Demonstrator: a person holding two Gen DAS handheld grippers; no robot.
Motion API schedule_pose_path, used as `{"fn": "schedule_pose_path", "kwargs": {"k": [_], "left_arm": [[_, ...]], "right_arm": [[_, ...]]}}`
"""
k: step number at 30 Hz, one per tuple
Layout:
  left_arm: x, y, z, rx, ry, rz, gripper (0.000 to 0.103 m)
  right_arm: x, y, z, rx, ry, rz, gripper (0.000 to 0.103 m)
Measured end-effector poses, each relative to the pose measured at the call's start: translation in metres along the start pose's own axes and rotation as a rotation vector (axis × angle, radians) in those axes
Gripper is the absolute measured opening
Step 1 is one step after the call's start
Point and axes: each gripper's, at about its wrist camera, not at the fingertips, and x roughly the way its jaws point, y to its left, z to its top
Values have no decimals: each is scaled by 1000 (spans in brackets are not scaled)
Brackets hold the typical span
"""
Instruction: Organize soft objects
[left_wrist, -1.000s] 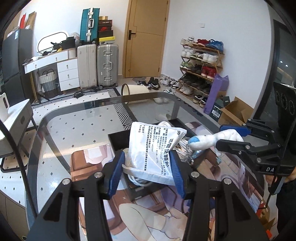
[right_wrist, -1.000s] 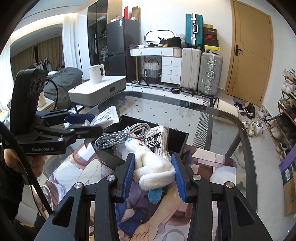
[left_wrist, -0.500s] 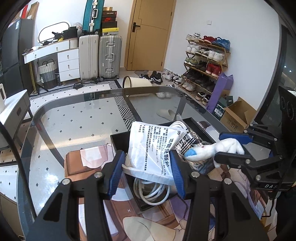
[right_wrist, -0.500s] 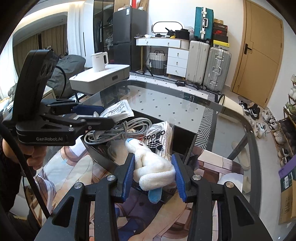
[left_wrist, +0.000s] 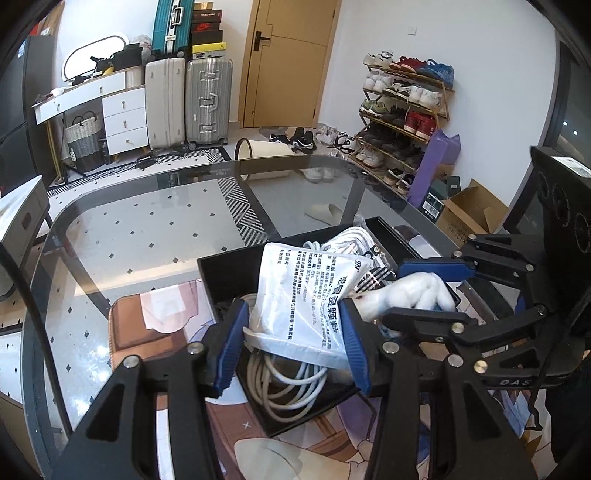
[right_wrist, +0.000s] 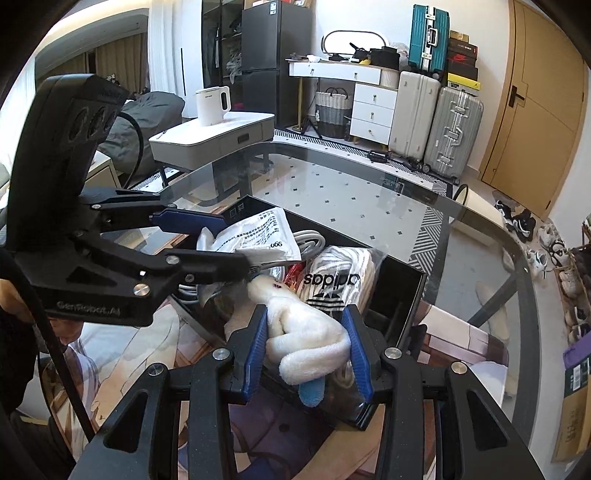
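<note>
Over the black box on the glass table, left gripper clamps a white printed pouch above coiled cable. Right gripper squeezes a white plush toy at the box's edge, beside the adidas packet.

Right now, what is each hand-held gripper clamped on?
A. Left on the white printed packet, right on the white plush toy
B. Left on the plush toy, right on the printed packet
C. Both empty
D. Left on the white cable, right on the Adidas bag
A: the left hand-held gripper pinches the white printed packet over the black box, while the right hand-held gripper squeezes the white plush toy.
</note>
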Motion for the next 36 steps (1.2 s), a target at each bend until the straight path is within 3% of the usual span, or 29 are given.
{"fn": "schedule_pose_path", "kwargs": {"k": [7, 10, 13, 15, 18, 20, 24, 26, 36], "left_arm": [[3, -4, 0, 17, 12, 9, 53], [3, -9, -1, 29, 22, 19, 58], [-1, -13, -4, 38, 19, 29, 65], [-6, -16, -5, 46, 9, 32, 69], [-18, -19, -7, 56, -22, 47, 84], [-28, -22, -9, 56, -51, 49, 87], [-43, -22, -10, 47, -85, 63, 90], [-51, -22, -14, 43, -106, 75, 100], [-75, -20, -40, 0, -193, 114, 103]], "right_arm": [[10, -5, 0, -9, 11, 13, 44], [7, -5, 0, -12, -6, -1, 57], [-4, -5, -3, -9, -46, -18, 78], [-13, -6, -6, 4, -74, -24, 82], [-23, -7, -12, 21, -97, -53, 87], [-28, -8, -16, 43, -113, -61, 93], [-36, -11, -22, 85, -147, -63, 95], [-39, -10, -26, 105, -155, -74, 100], [-43, 6, -49, 175, -210, -69, 102]]}}
